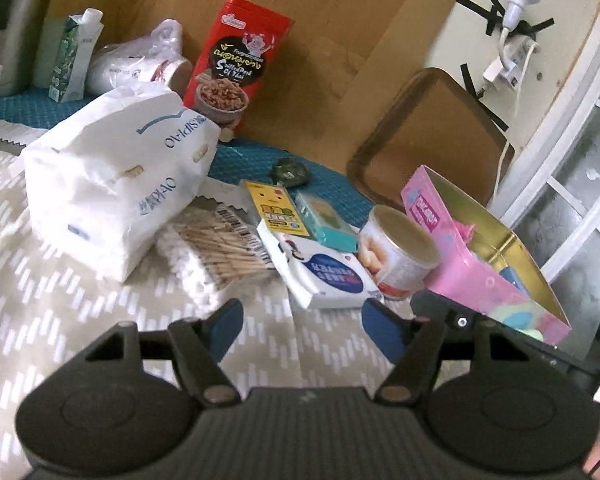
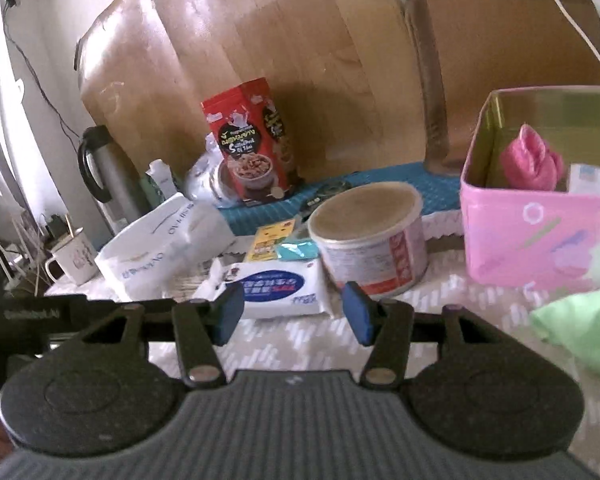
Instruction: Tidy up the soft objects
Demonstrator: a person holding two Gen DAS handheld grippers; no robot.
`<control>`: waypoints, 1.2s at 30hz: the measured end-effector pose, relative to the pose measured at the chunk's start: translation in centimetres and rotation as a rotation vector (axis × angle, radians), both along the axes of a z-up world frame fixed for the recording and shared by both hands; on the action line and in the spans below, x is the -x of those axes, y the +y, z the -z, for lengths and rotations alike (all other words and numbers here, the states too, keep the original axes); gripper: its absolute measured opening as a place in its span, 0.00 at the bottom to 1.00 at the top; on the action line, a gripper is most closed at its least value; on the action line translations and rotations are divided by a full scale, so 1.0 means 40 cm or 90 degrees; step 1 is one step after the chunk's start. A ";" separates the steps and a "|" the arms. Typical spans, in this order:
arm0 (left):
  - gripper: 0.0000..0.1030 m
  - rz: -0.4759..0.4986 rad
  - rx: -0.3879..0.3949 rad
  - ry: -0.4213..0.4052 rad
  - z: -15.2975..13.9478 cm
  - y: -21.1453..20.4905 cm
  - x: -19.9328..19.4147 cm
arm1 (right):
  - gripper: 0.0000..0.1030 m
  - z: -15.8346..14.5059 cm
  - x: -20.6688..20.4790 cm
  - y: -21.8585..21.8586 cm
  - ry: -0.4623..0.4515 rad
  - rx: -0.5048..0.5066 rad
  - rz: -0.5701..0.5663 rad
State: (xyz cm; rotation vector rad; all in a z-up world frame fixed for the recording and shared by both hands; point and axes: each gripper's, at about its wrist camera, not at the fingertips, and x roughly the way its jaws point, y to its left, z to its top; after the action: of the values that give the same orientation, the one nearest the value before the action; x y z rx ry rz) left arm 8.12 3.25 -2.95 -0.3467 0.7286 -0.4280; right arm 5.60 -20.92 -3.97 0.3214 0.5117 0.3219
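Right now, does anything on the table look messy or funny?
Yes. The red snack box stands upside down, its print inverted. The bag of cotton swabs lies half under the white tissue pack, and the wet wipes pack lies crooked against the round can.

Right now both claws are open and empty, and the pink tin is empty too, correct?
Not quite. The pink tin isn't empty: the right wrist view shows a pink bundle inside. The left claw and right claw are open and empty.
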 end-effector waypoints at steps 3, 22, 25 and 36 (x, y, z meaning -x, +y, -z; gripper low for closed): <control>0.65 0.029 0.008 0.002 0.017 -0.006 0.009 | 0.55 -0.005 0.095 -0.027 -0.039 0.035 0.037; 0.67 0.285 -0.065 0.021 0.005 -0.493 0.030 | 0.10 0.072 0.178 -0.348 0.024 0.240 0.192; 0.67 0.298 -0.058 0.050 0.010 -0.541 0.013 | 0.07 0.074 0.204 -0.333 0.004 0.210 0.167; 0.24 0.353 0.002 0.038 -0.044 -0.584 0.023 | 0.07 0.040 0.284 -0.286 -0.095 0.117 0.121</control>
State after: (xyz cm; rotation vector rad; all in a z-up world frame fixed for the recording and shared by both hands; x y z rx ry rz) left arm 7.21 -20.11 -1.18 -0.1558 0.8806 -0.9448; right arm -5.75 -32.36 -5.57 0.1653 0.3580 0.1115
